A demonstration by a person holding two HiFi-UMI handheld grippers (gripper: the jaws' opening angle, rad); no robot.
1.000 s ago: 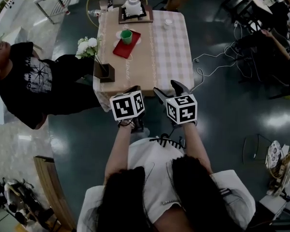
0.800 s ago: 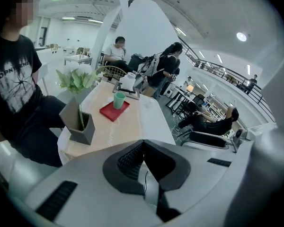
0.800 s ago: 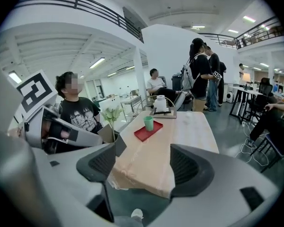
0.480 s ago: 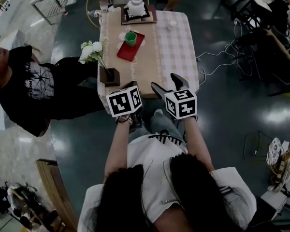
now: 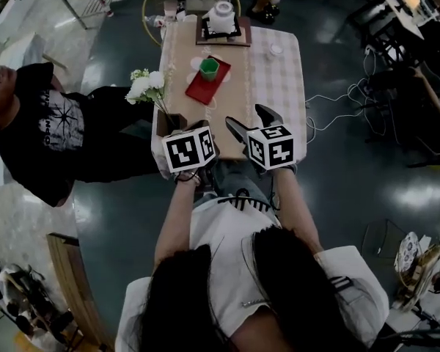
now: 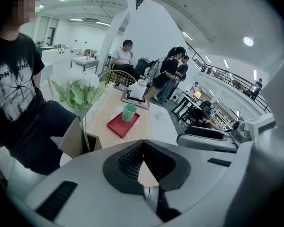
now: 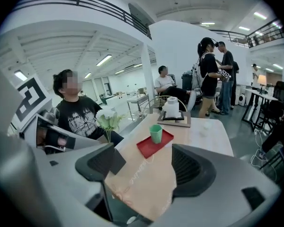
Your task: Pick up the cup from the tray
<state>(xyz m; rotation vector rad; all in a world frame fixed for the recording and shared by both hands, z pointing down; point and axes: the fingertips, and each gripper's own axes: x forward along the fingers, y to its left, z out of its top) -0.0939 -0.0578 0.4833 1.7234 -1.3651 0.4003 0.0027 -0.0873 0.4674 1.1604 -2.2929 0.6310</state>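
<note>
A green cup stands upright on a red tray in the far half of a long table. Both gripper views show the cup and the tray well ahead of the jaws. My left gripper hovers at the table's near edge, its jaws shut with nothing in them. Beside it, my right gripper is open; its jaws have just been opening and nothing is between them.
A dark box with white flowers stands at the table's near left corner. At the far end are a white pot on a dark tray and a small white dish. A person in a black shirt sits left of the table.
Both grippers have moved forward toward the table, side by side, and now reach its near edge. The right jaws stand wider apart. The cup and tray have not moved.
</note>
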